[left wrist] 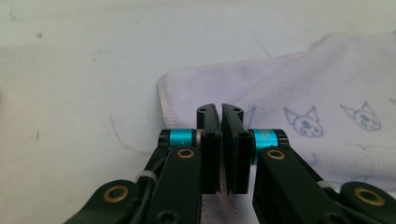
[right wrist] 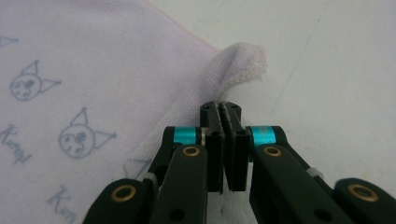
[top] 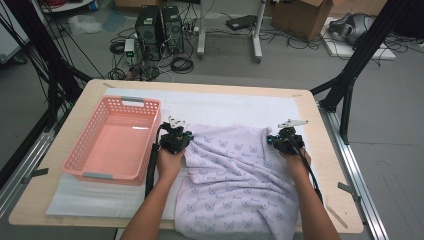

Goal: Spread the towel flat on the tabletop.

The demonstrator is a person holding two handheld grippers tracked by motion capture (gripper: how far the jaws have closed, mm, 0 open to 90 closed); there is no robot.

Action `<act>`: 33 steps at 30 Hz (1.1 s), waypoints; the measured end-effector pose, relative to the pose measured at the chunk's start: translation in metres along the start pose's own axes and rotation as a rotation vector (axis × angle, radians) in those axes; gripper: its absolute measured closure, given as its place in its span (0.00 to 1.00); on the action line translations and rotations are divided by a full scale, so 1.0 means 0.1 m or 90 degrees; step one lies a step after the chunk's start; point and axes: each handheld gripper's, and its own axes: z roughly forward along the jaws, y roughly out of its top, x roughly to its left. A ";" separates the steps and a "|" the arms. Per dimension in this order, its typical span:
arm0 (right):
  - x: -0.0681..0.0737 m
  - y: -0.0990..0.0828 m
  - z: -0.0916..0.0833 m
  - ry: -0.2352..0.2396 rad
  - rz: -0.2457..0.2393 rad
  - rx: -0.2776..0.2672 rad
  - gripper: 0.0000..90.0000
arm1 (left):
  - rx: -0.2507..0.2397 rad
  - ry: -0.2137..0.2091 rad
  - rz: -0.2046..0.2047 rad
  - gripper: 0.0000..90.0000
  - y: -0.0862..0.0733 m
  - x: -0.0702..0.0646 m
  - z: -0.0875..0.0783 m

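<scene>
My left gripper is clamped on the near-basket corner of the lilac cat-print towel; my right gripper is clamped on the towel's far-side edge. The towel lies spread on the table, just beside the pink basket, draping toward me.

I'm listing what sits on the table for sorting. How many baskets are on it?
1. A pink basket stands at the table's left side, beside the left gripper and left of the pale printed towel. No other basket shows on the table.
</scene>
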 end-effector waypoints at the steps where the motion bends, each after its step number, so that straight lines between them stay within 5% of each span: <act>1: -0.04 -0.01 -0.02 -0.012 0.009 0.002 0.99 | 0.004 0.000 0.005 0.95 0.00 0.00 0.00; 4: -0.24 -0.02 -0.11 -0.078 0.037 -0.017 0.99 | -0.040 0.001 -0.003 0.95 0.03 0.00 -0.03; 7: -0.37 0.03 -0.20 -0.137 0.058 -0.057 0.99 | -0.106 -0.003 0.025 0.95 0.05 -0.04 0.00; 9: -0.39 0.09 -0.23 -0.161 0.064 -0.069 0.95 | -0.088 -0.006 0.034 0.91 0.03 -0.08 0.05; 10: -0.40 0.11 -0.22 -0.152 0.078 -0.055 0.83 | -0.071 -0.009 0.023 0.80 0.02 -0.09 0.06; 12: -0.39 0.10 -0.24 -0.143 0.070 -0.038 0.80 | -0.044 -0.024 -0.009 0.56 0.01 -0.06 0.04; 15: -0.38 0.07 -0.34 -0.128 0.048 -0.023 0.78 | -0.025 -0.036 -0.015 0.48 0.01 -0.01 -0.05; 23: -0.29 -0.15 -0.68 -0.055 0.050 -0.056 0.69 | 0.044 -0.083 0.001 0.46 -0.14 -0.08 -0.06; 24: -0.26 -0.20 -0.70 -0.047 0.053 -0.057 0.66 | 0.034 -0.080 0.014 0.45 -0.17 -0.10 -0.07; 28: -0.16 -0.44 -0.72 -0.007 0.049 -0.023 0.58 | 0.050 -0.111 0.000 0.48 -0.16 -0.12 -0.09; 31: -0.10 -0.58 -0.76 0.014 0.054 -0.028 0.54 | 0.066 -0.121 0.030 0.49 -0.16 -0.21 -0.11; 33: -0.05 -0.64 -0.81 0.037 0.059 -0.039 0.51 | 0.080 -0.115 0.082 0.49 -0.17 -0.32 -0.13</act>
